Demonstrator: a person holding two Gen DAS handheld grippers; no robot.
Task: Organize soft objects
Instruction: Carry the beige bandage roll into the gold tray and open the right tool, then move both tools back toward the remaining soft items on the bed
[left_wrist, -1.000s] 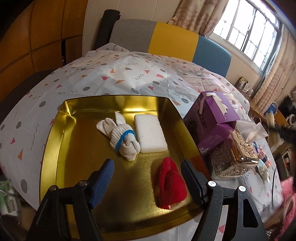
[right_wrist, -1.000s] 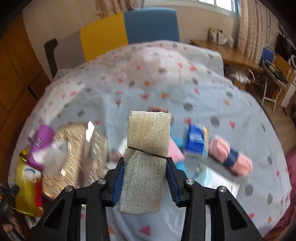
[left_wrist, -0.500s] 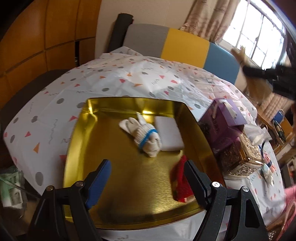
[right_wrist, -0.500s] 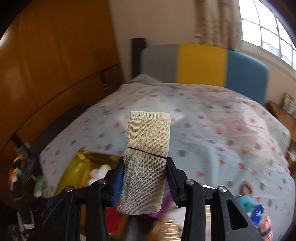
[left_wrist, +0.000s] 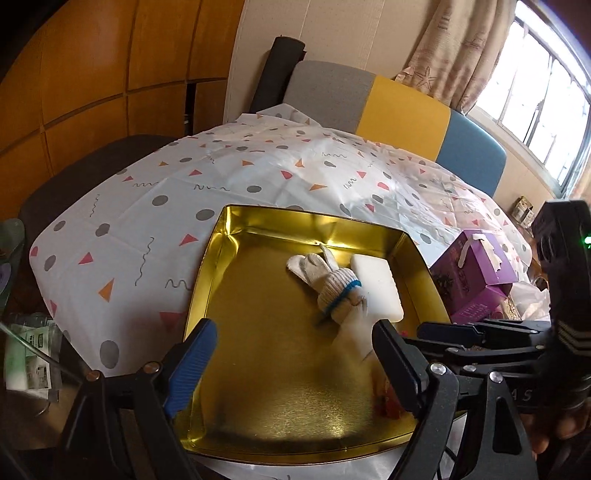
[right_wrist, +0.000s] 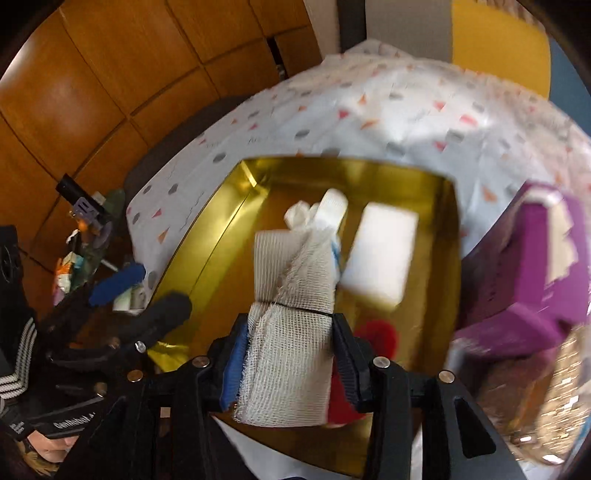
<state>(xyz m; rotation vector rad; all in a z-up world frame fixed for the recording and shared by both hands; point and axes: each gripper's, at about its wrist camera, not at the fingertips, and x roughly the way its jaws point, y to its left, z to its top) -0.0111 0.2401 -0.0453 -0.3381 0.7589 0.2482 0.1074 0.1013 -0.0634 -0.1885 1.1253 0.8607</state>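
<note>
A gold tray (left_wrist: 207, 280) (right_wrist: 221, 229) holds a rolled work glove (left_wrist: 325, 277) (right_wrist: 321, 210) with a blue cuff band, a white sponge (left_wrist: 376, 288) (right_wrist: 380, 254) and a red fuzzy item (left_wrist: 388, 406) (right_wrist: 376, 332). My left gripper (left_wrist: 293, 326) (right_wrist: 142, 295) hangs over the tray's near half, its jaws opening with nothing between them. My right gripper (right_wrist: 290, 323) is above the tray's near right part. A gauze roll (right_wrist: 291, 280), a pale blur (left_wrist: 352, 339) in the left wrist view, stands between its pads, which still touch it as its jaws are opening.
A purple carton (left_wrist: 476, 284) (right_wrist: 535, 277) and a glittery gold box (right_wrist: 554, 387) crowd the tray's right side. A grey, yellow and blue chair back (left_wrist: 369, 103) stands behind the patterned tablecloth (left_wrist: 258, 173). Clutter (left_wrist: 29, 347) lies off the table's left edge.
My right gripper swung left and down with the gauze roll, from over the tablecloth to above the tray. My left gripper drifted left and its jaws widened. The red item is now mostly hidden.
</note>
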